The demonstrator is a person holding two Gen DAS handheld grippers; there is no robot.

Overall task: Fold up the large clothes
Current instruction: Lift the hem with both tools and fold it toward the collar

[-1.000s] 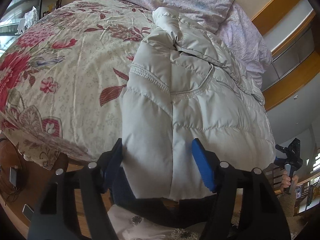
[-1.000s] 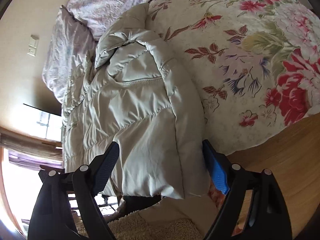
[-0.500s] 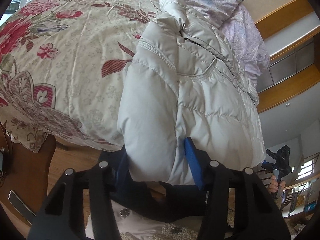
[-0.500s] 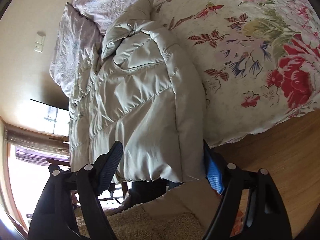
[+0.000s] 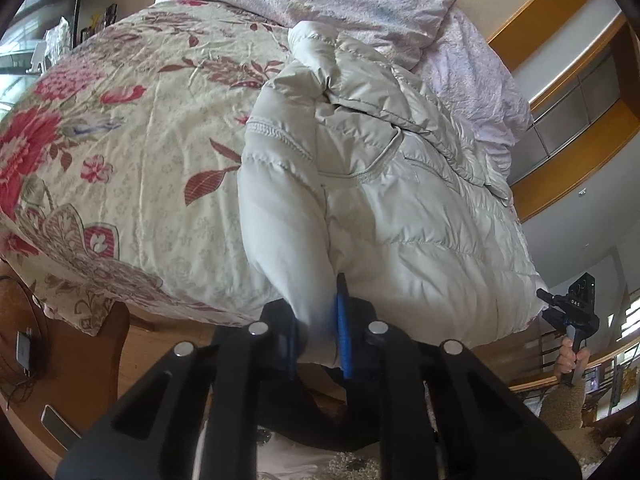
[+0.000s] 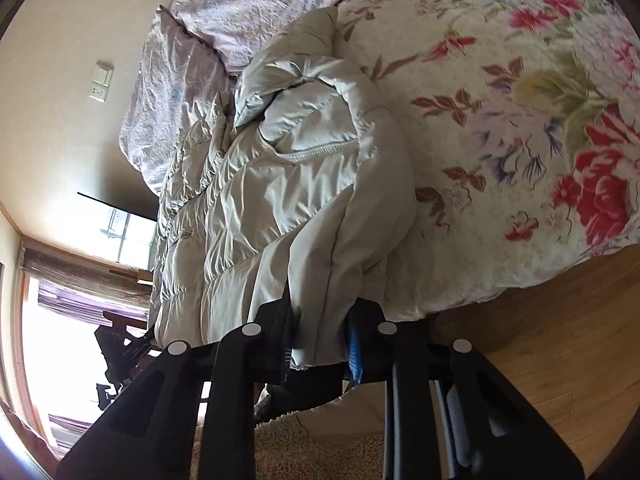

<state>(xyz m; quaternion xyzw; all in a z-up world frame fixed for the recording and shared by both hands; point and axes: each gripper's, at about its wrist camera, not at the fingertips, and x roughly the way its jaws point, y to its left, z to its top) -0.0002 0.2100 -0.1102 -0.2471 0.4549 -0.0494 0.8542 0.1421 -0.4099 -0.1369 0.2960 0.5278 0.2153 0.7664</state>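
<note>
Left tongs (image 5: 318,336) and right tongs (image 6: 320,340) each pinch the puffer jacket's (image 5: 400,200) near hem.

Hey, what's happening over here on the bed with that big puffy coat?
A person is folding a pale quilted down jacket that lies on a floral bedspread, using a handheld gripper in each hand. The left gripper is clamped on the jacket's bottom edge at one corner, and the right gripper is clamped on the same edge at the other. The hem hangs over the edge of the bed; no lift or fold shows yet.
</note>
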